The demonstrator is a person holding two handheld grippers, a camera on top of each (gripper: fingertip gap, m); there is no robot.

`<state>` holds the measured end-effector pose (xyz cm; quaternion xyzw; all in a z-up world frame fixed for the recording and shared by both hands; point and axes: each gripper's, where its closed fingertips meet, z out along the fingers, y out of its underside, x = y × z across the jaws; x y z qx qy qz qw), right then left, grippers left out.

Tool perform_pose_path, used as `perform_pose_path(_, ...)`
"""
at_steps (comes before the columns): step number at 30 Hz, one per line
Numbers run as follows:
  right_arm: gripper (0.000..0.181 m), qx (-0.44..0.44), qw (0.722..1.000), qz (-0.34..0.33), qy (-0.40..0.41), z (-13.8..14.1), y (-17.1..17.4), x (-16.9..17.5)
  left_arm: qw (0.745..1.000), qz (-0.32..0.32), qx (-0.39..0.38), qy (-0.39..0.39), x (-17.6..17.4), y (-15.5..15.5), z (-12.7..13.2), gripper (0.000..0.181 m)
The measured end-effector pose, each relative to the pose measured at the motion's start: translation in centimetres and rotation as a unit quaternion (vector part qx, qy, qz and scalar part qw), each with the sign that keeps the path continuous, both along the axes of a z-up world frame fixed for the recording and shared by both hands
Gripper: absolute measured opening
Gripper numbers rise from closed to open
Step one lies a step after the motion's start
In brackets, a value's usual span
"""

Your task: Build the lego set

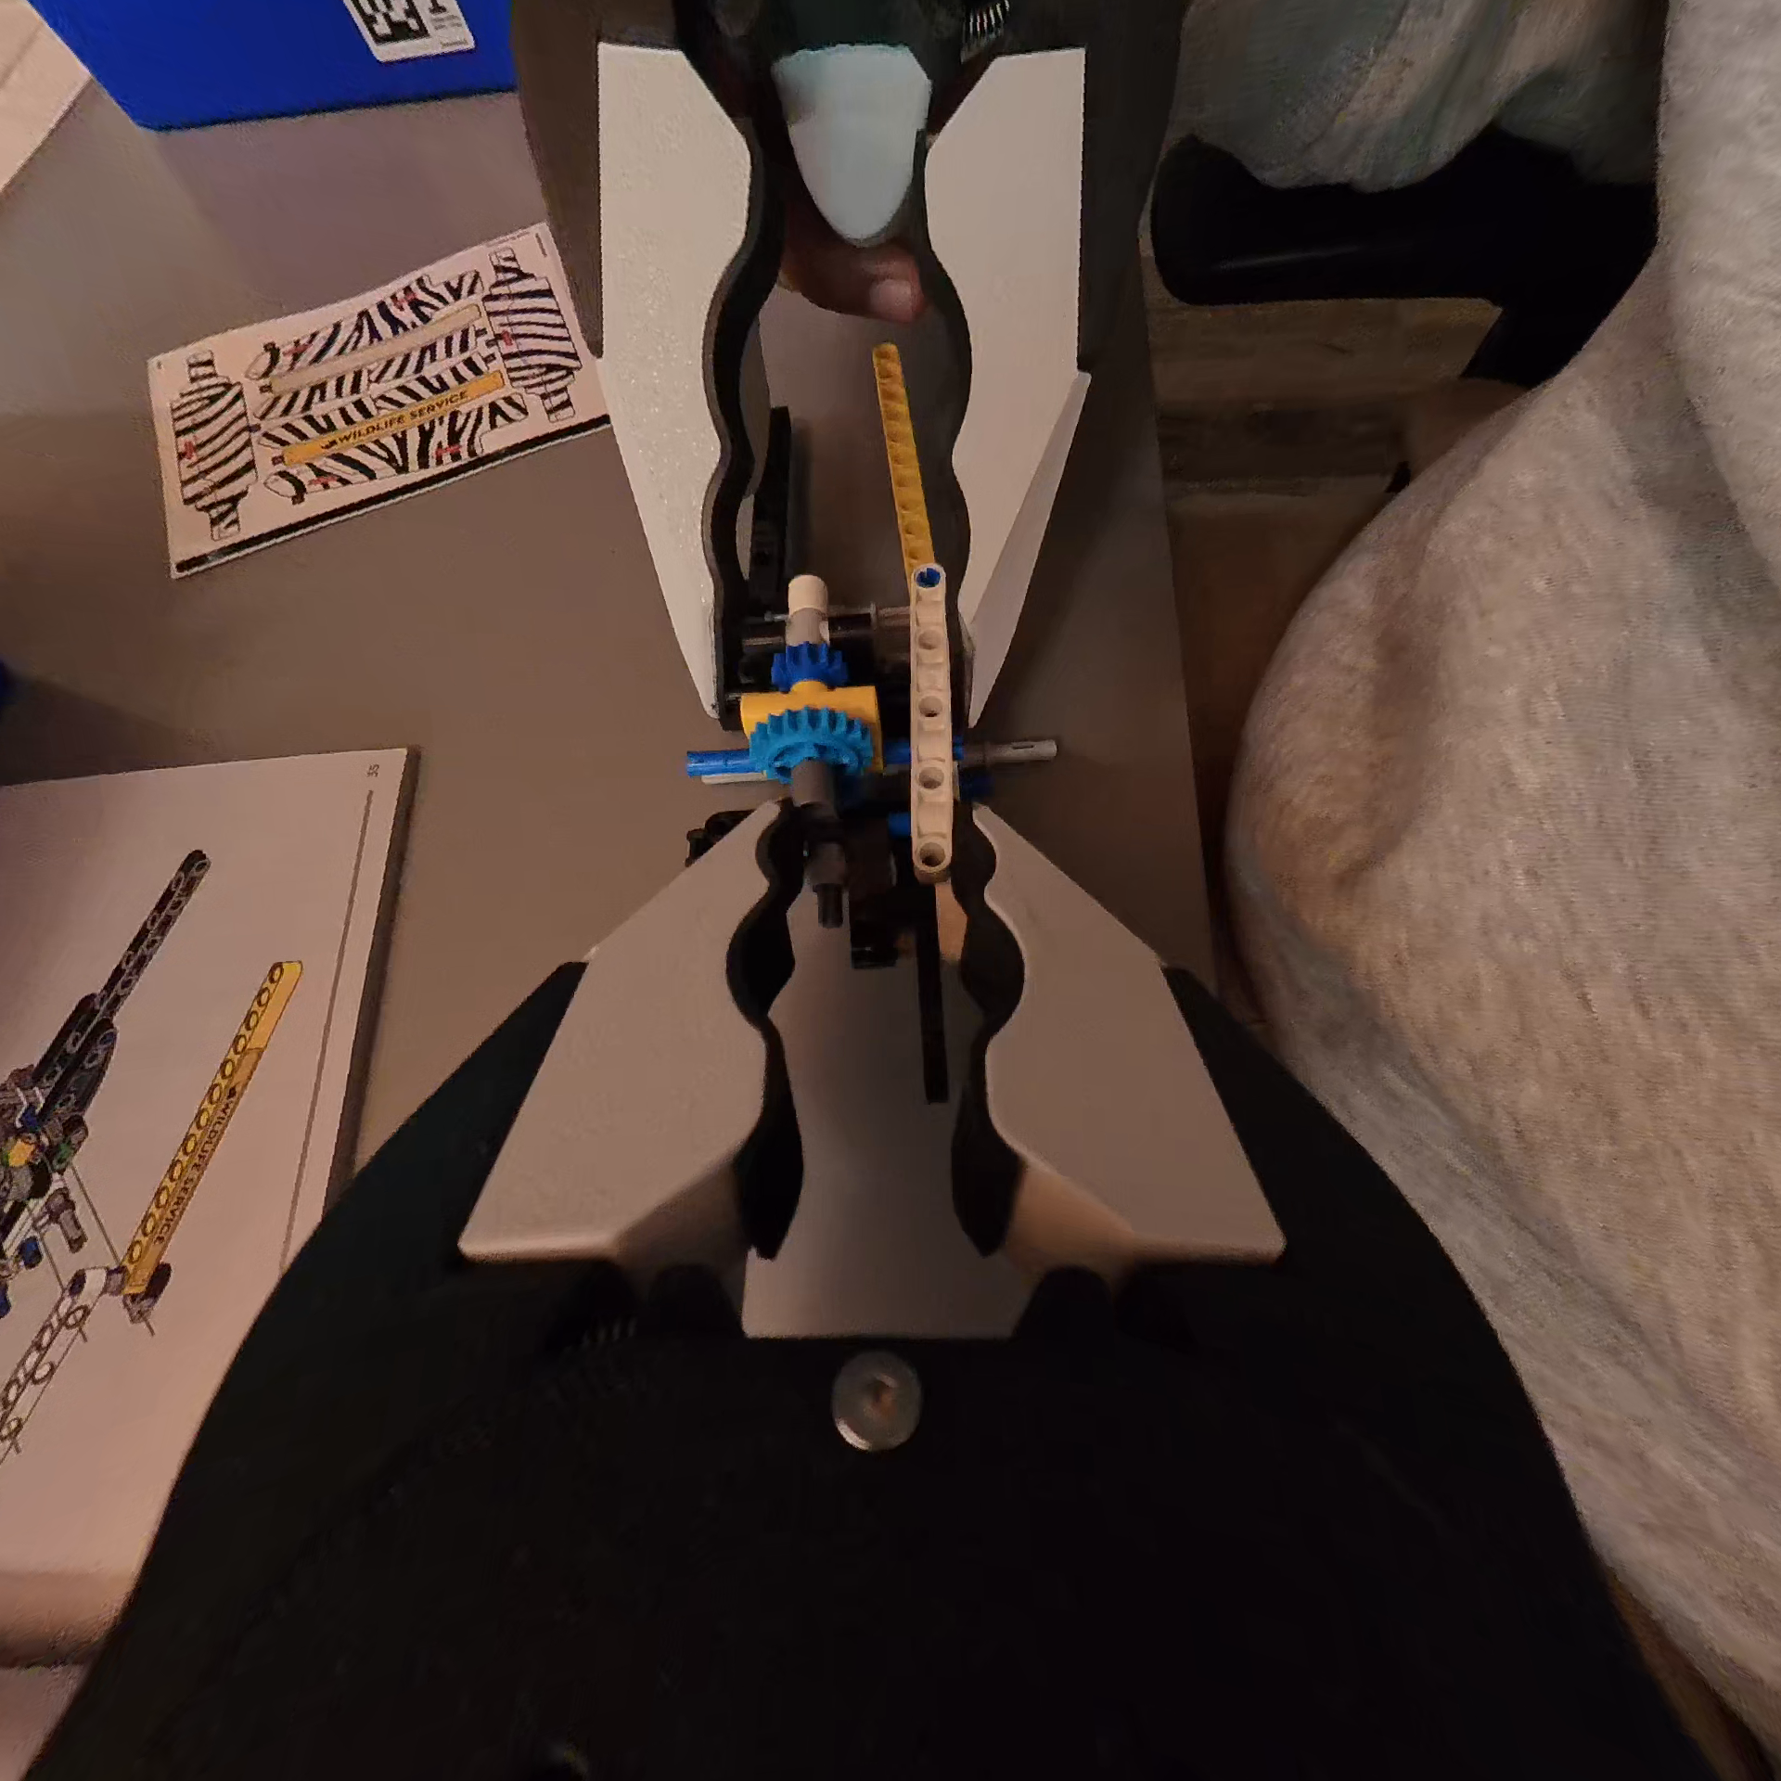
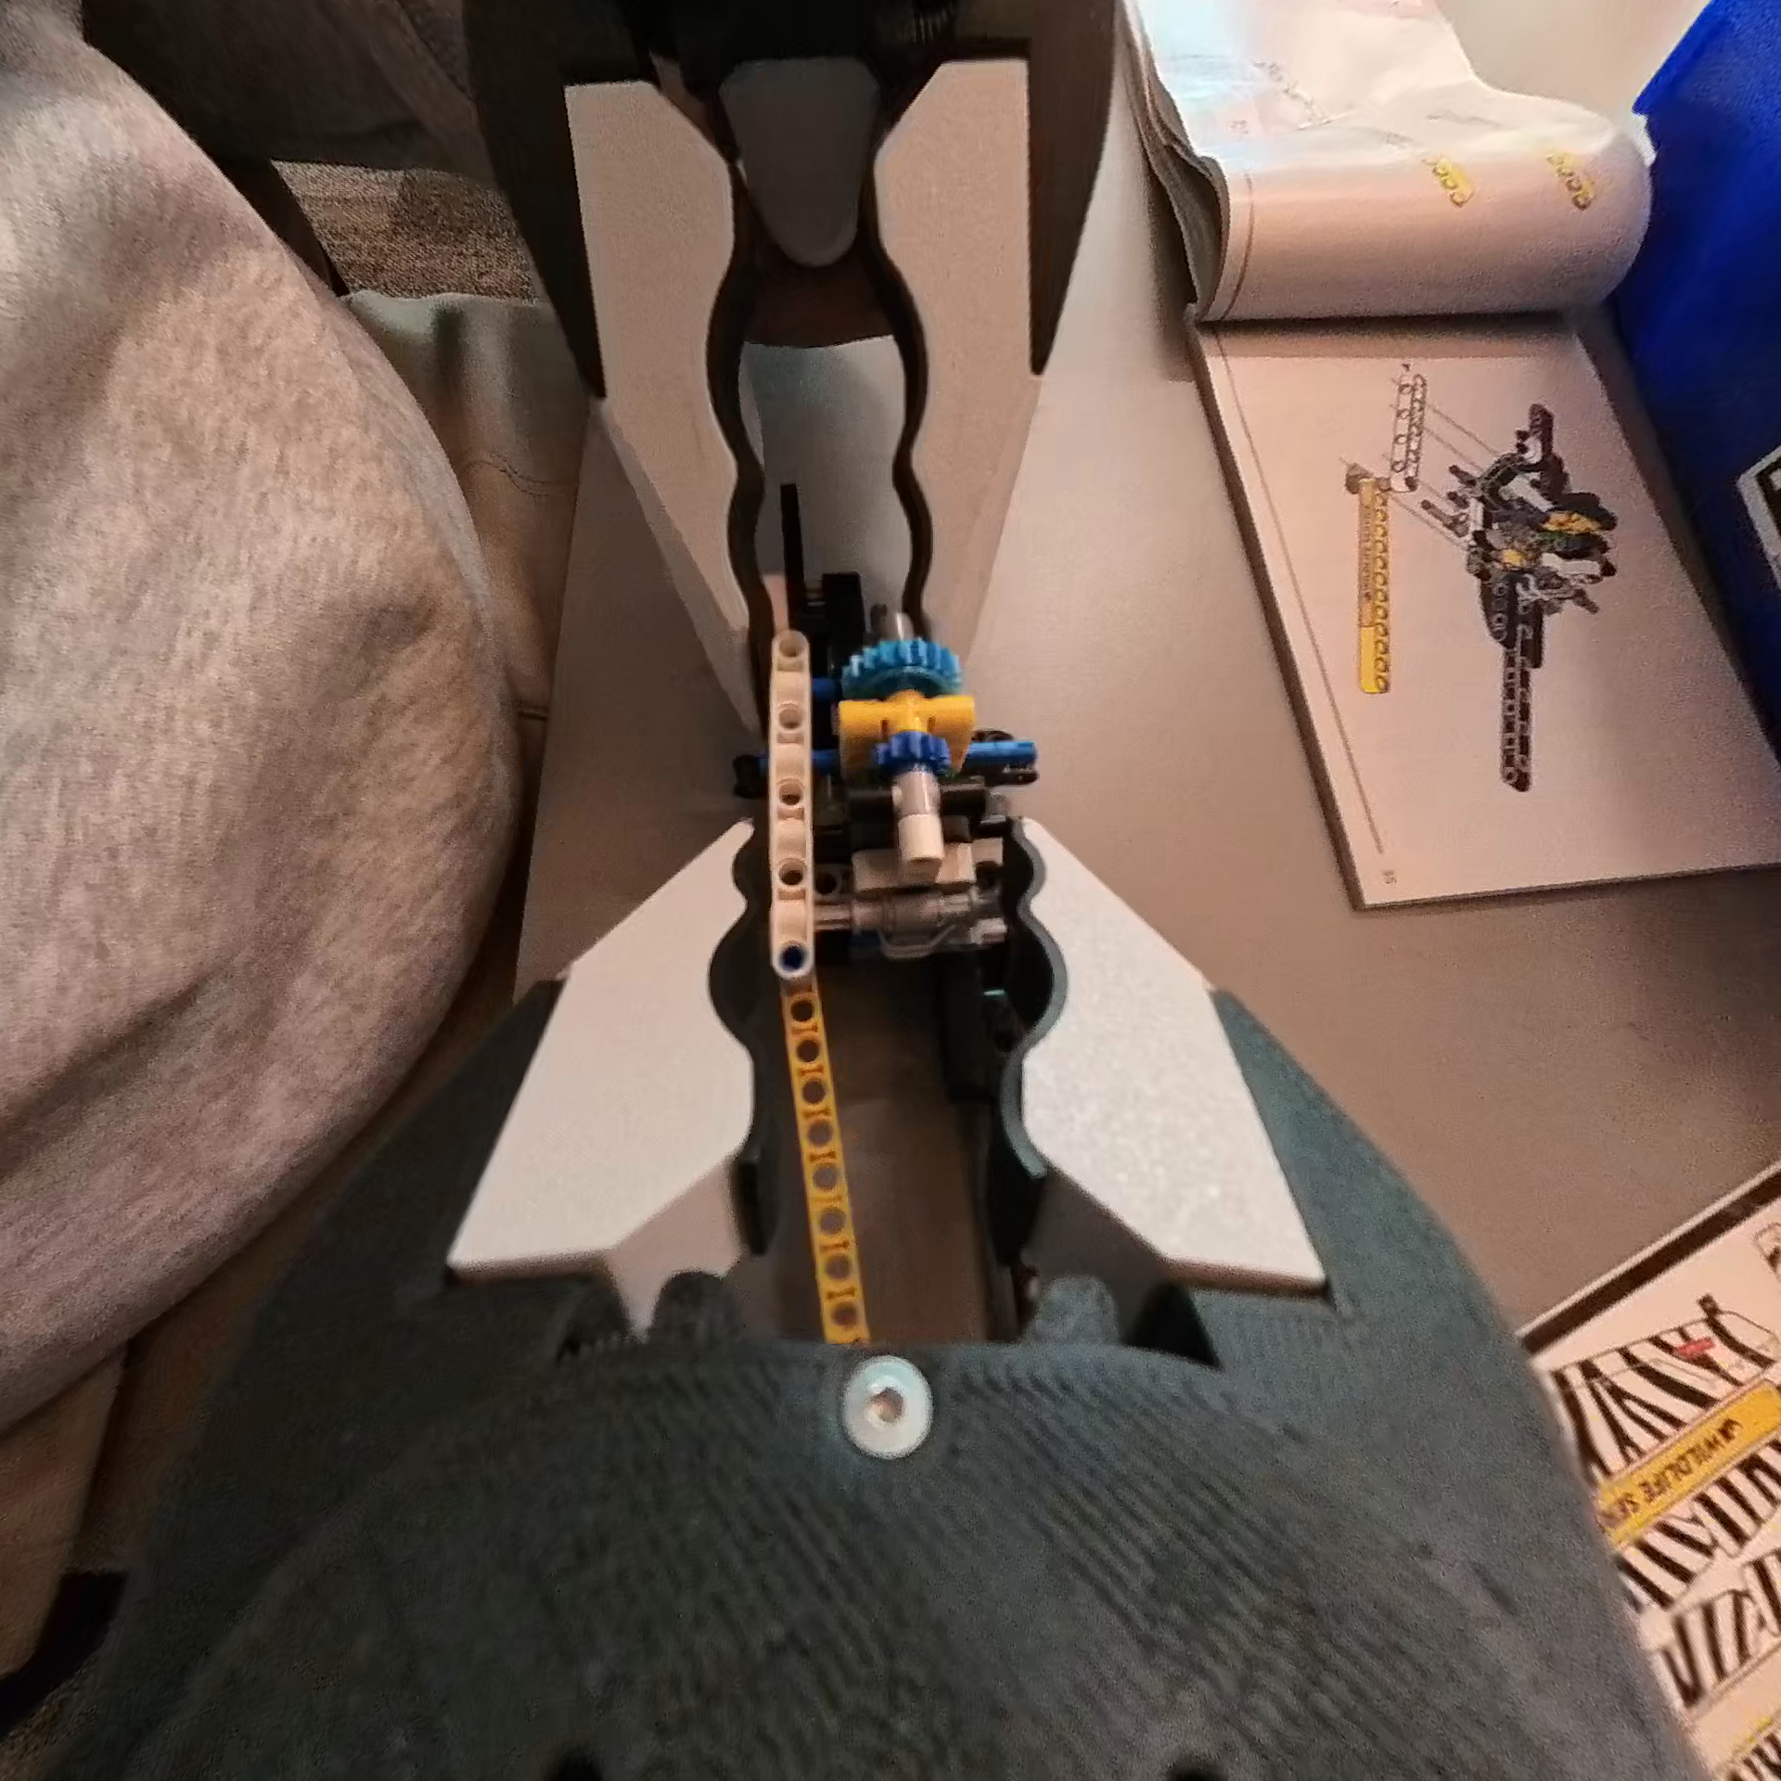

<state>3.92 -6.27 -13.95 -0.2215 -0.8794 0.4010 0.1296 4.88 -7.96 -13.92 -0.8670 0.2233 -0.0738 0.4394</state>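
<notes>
A small lego assembly (image 1: 838,752) with blue gears (image 1: 810,747), a yellow block, a white beam (image 1: 930,723) and a long yellow beam (image 1: 901,453) hangs above the grey table between my two grippers, which face each other. My left gripper (image 1: 872,829) is shut on its black end. My right gripper (image 2: 887,838) is shut on the other end of the assembly (image 2: 896,771), and the yellow beam (image 2: 824,1156) runs back between its fingers. The white beam (image 2: 792,800) stands on the assembly's left side there. Each gripper shows at the top of the other's view.
An open instruction booklet (image 1: 193,1060) (image 2: 1542,626) and a zebra-striped sticker sheet (image 1: 376,395) (image 2: 1677,1503) lie on the grey table (image 1: 482,626). A blue box (image 1: 289,58) (image 2: 1706,337) stands at the back. Grey clothing (image 1: 1494,867) (image 2: 193,675) is close beside the grippers.
</notes>
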Motion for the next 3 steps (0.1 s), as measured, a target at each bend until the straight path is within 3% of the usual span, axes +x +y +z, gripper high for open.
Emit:
perform_pose_path(1, 0.047, 0.0, 1.0, -0.001, 0.0, 0.01, 0.03, -0.01, 1.0, 0.001, -0.005, 0.001, 0.05, -0.09, 0.02, 0.03)
perform_pose_path(3, 0.047, 0.0, 1.0, 0.001, 0.003, -0.01, 0.01, 0.15, 1.0, 0.003, -0.007, 0.003, 0.08, -0.1, 0.03, 0.03)
